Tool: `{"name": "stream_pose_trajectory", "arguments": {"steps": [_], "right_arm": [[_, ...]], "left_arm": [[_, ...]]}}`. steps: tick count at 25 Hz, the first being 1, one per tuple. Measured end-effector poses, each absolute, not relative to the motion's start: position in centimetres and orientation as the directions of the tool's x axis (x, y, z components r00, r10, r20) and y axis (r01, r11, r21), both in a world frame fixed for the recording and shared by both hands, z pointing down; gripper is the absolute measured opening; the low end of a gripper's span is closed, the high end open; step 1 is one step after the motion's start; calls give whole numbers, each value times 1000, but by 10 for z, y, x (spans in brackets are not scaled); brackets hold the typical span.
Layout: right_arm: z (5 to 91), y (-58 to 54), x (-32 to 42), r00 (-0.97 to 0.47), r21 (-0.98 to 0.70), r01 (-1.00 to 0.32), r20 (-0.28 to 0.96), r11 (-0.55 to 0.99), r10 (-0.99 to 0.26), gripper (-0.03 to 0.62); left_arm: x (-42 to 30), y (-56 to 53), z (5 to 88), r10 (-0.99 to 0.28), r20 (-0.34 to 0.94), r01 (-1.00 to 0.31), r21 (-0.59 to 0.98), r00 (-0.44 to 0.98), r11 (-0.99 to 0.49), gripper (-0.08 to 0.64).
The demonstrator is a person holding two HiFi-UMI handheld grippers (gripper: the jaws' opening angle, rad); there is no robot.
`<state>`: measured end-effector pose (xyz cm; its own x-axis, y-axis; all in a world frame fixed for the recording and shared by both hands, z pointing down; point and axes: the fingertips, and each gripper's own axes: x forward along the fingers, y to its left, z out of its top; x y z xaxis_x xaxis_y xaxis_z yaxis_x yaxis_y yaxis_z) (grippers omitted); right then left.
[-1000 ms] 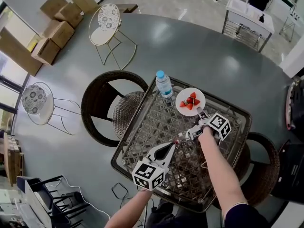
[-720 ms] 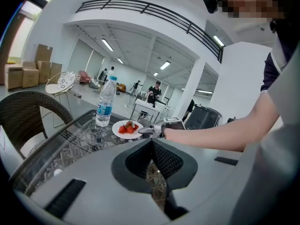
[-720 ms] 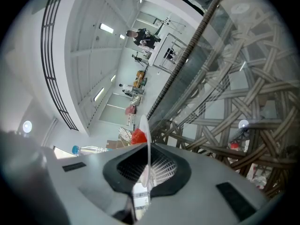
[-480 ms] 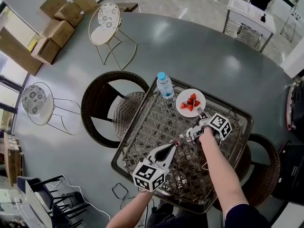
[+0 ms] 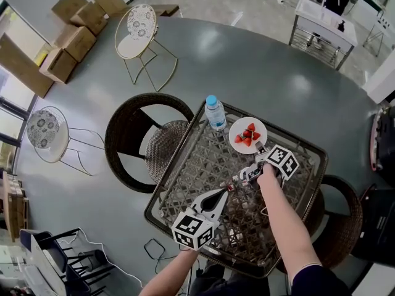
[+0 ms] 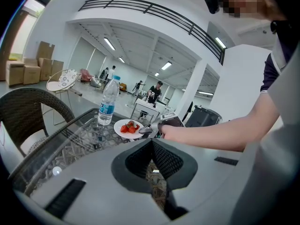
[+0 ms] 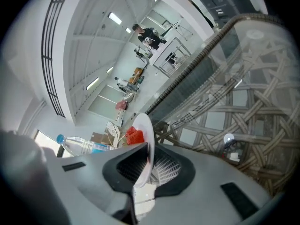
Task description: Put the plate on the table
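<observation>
A white plate (image 5: 248, 134) with cut strawberries is at the far side of the glass-topped wicker table (image 5: 175, 159), next to a water bottle (image 5: 214, 111). My right gripper (image 5: 258, 147) is shut on the plate's near rim. In the right gripper view the plate (image 7: 143, 139) shows edge-on between the jaws of the right gripper (image 7: 145, 161). I cannot tell whether the plate rests on the glass. My left gripper (image 5: 230, 185) hovers shut and empty over the table's middle. In the left gripper view the plate (image 6: 129, 128) and bottle (image 6: 108, 102) lie beyond the left gripper (image 6: 152, 142).
Dark wicker chairs stand at the table's left (image 5: 145, 137) and right (image 5: 339, 221). Two wire chairs (image 5: 139, 26) stand on the grey floor at the left, with cardboard boxes (image 5: 68, 29) behind. A white cart (image 5: 324, 20) is at the back right.
The right gripper has turned and shifted very slightly with the plate still held. The left gripper has stayed where it was.
</observation>
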<state>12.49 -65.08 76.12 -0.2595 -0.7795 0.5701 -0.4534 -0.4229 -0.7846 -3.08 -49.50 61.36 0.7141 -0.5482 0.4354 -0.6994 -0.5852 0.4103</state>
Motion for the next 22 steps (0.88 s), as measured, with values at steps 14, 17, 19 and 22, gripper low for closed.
{"name": "stream_pose_trajectory", "arguments": {"steps": [14, 17, 19, 22], "right_arm": [[758, -657, 131, -125, -496, -770, 734, -401, -668, 74], [760, -657, 132, -101, -448, -804, 751, -391, -653, 80], [760, -657, 132, -90, -418, -827, 758, -375, -646, 81], [761, -658, 130, -76, -374, -859, 769, -350, -635, 87]], "left_arm": [[-47, -492, 609, -559, 433, -707, 417, 707, -571, 6], [-49, -492, 609, -561, 432, -708, 419, 706, -569, 6], [-50, -491, 610, -561, 433, -709, 420, 705, -567, 6], [-51, -489, 612, -560, 437, -710, 424, 704, -562, 6]]}}
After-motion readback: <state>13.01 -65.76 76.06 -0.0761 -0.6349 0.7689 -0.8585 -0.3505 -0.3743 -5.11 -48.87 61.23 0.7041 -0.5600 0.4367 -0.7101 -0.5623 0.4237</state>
